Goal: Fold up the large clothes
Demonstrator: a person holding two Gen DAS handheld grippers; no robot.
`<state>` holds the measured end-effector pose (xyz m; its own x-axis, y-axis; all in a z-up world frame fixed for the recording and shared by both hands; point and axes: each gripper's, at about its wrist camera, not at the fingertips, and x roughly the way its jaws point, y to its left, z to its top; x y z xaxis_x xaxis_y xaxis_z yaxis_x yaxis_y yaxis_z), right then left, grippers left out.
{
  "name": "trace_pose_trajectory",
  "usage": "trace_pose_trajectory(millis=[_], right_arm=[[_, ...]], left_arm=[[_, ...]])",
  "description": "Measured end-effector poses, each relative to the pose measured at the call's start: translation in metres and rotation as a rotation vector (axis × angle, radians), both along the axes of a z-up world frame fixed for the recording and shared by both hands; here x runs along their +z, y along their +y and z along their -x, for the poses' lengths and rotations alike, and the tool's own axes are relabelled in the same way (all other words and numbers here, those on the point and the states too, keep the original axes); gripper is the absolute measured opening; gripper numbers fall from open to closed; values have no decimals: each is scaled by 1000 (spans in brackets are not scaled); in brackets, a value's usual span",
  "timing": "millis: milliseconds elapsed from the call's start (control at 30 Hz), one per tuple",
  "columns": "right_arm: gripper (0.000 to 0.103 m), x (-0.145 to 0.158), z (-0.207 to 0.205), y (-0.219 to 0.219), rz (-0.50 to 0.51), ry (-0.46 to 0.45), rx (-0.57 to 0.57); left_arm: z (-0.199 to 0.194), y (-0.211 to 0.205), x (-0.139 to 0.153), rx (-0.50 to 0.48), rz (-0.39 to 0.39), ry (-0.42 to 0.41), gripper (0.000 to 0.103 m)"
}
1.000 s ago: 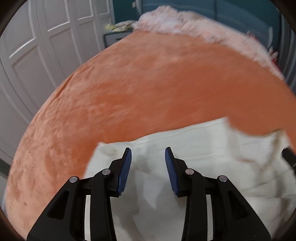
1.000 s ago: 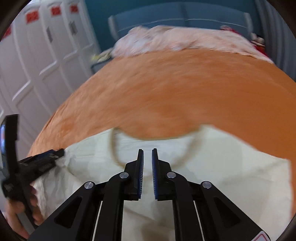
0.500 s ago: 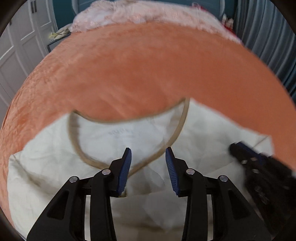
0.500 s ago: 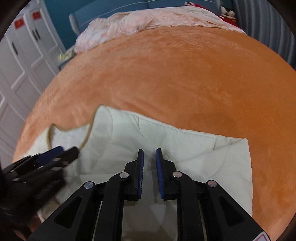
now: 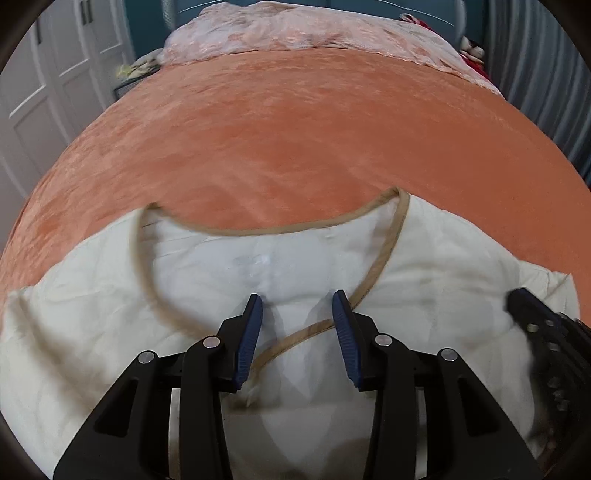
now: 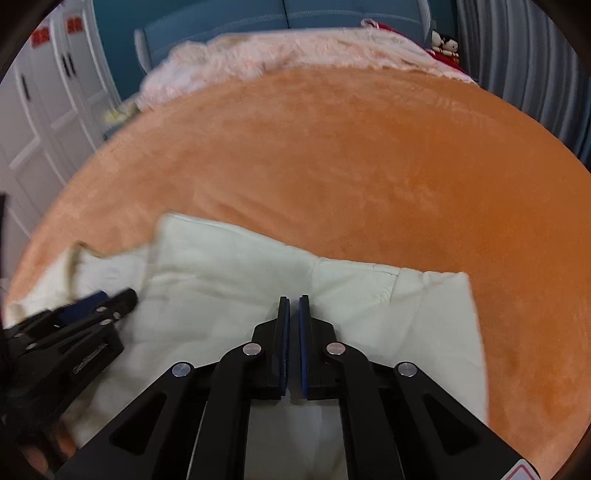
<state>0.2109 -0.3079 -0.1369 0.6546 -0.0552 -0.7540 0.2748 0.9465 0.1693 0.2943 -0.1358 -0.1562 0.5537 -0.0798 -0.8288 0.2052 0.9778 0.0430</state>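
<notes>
A cream shirt (image 5: 92,317) with a tan-trimmed neckline (image 5: 384,254) lies on the orange bedspread (image 5: 295,129). My left gripper (image 5: 297,306) is open, its jaws wide apart, just above the front of the neckline. My right gripper (image 6: 293,306) is shut with only a thin slit between the pads, over the shirt's right shoulder (image 6: 229,266) and sleeve (image 6: 432,306); no cloth shows between the pads. Each gripper shows in the other's view: the right one (image 5: 539,325) at the right edge, the left one (image 6: 92,306) at the lower left.
A pink quilt (image 6: 295,55) is heaped at the far end of the bed, against a blue headboard (image 6: 280,18). White wardrobe doors (image 6: 40,110) stand to the left, grey curtains (image 6: 535,74) to the right. Small dolls (image 6: 445,44) sit at the far right corner.
My left gripper has swung right from the shirt's left edge to the neckline. My right gripper has moved from the neckline to the right shoulder and its jaws have narrowed again.
</notes>
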Motion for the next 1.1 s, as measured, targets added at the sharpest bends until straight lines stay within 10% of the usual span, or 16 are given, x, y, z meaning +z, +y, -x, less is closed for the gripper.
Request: trace_pose_trajectory(millis=[200, 367, 600, 867, 1100], right_arm=[[13, 76, 126, 12, -48, -236, 122], [51, 98, 237, 23, -40, -231, 142], [63, 65, 375, 33, -16, -75, 100], [64, 12, 381, 3, -128, 153, 2], [65, -6, 375, 16, -105, 257, 45]], left_arm=[[85, 96, 67, 46, 117, -105, 41], [187, 205, 99, 173, 122, -116, 73], [293, 320, 65, 404, 45, 67, 84], [331, 353, 19, 452, 195, 239, 90], [331, 340, 9, 422, 129, 219, 95]])
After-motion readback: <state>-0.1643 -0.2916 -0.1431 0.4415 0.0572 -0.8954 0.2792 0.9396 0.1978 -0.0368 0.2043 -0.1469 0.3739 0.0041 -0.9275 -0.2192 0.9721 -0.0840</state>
